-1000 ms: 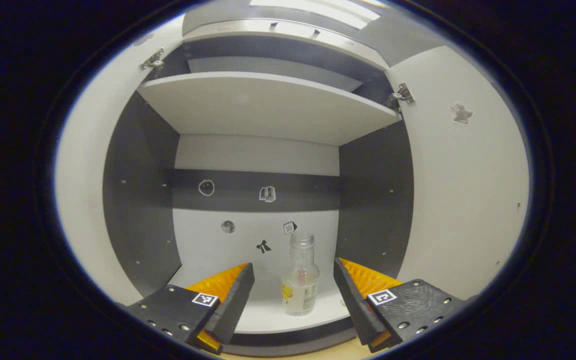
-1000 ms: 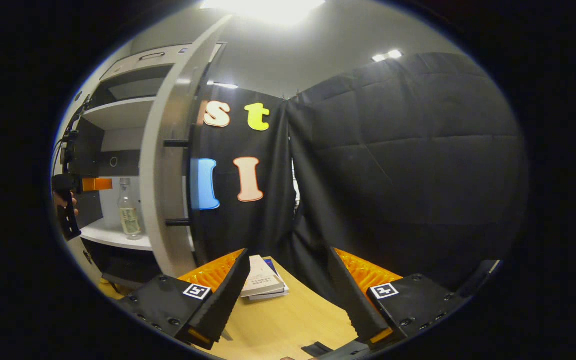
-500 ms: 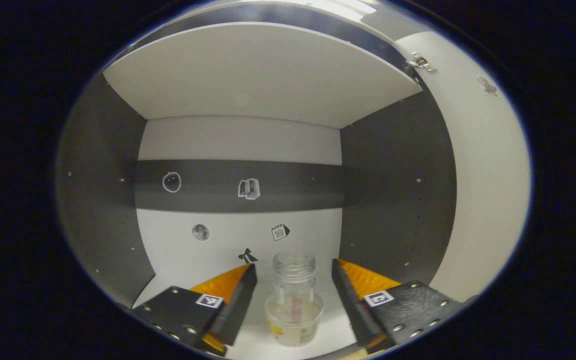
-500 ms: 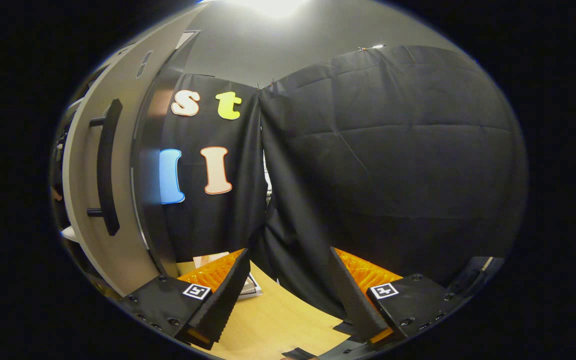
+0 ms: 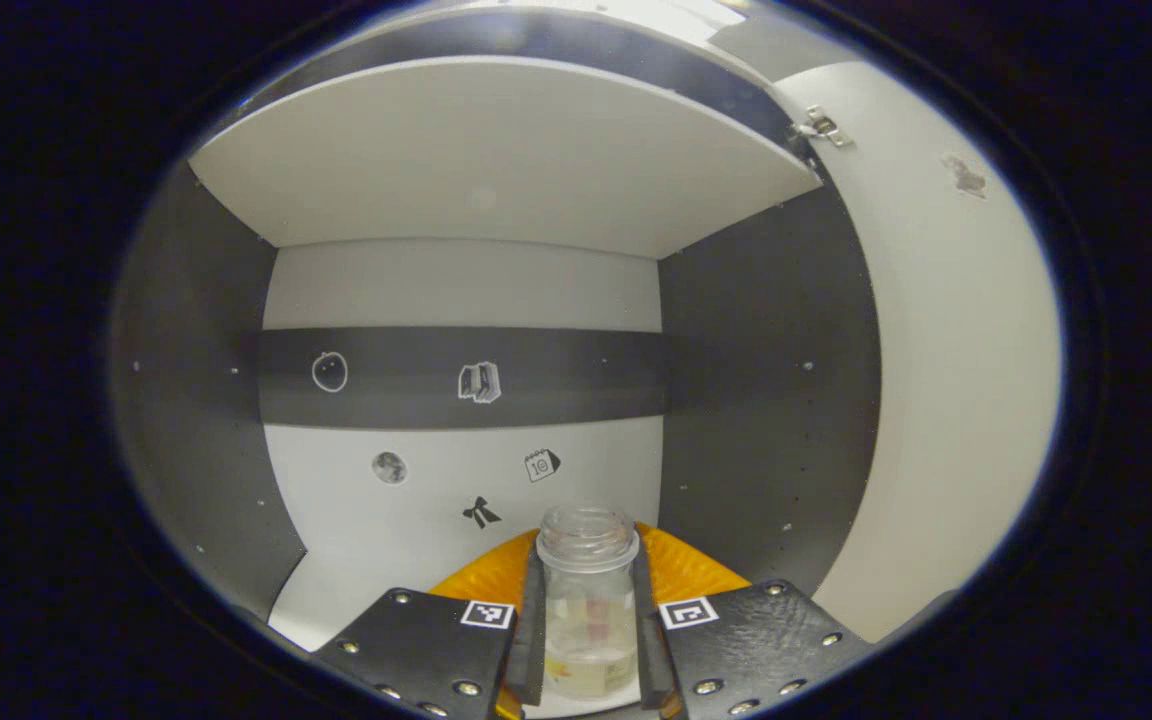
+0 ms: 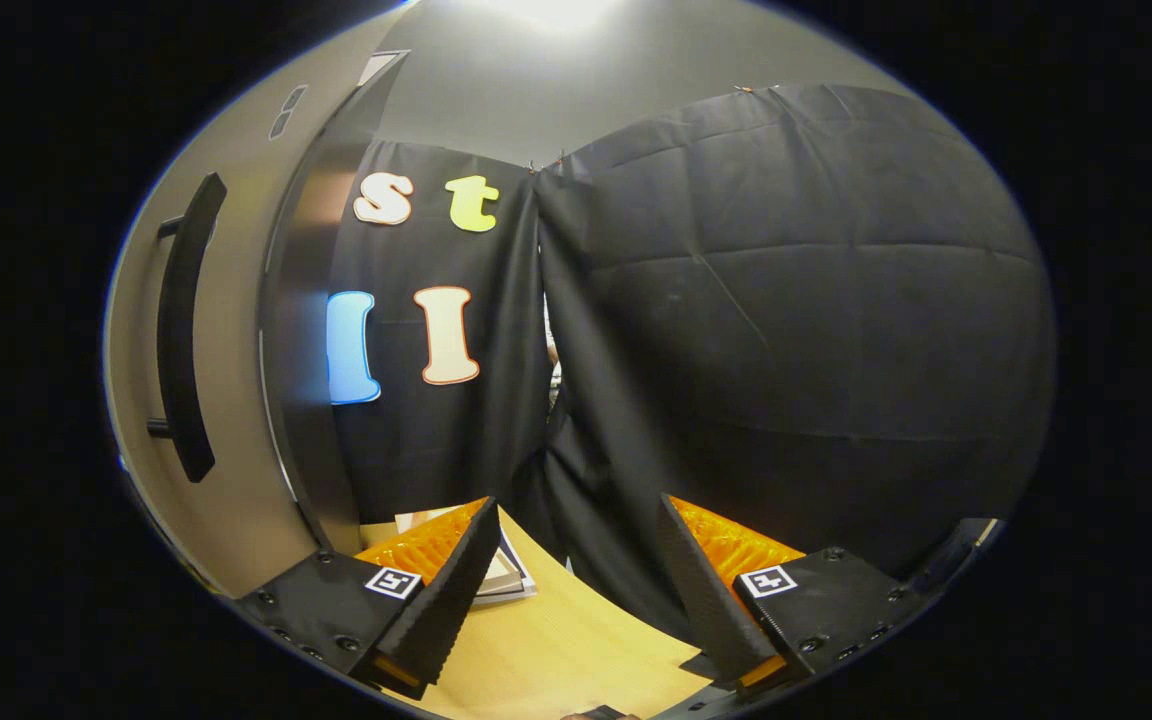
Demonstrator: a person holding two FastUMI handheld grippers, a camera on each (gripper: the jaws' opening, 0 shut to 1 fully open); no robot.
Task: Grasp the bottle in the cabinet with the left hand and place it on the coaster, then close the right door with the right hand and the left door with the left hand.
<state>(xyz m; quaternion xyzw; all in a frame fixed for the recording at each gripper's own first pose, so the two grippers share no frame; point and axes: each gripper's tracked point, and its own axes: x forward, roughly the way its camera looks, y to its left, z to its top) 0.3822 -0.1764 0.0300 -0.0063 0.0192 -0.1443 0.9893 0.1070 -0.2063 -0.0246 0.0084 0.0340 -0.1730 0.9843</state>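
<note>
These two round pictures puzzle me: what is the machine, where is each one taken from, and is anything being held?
No machine moves alone here: a person holds a two-finger gripper in each hand, and a camera rides on each. The left gripper view looks into an open grey-and-white cabinet. There the left gripper is shut on a small clear glass bottle standing on the white shelf floor. The right gripper view shows the right gripper, open and empty, above a light wooden table, beside the cabinet's door with its long dark handle.
</note>
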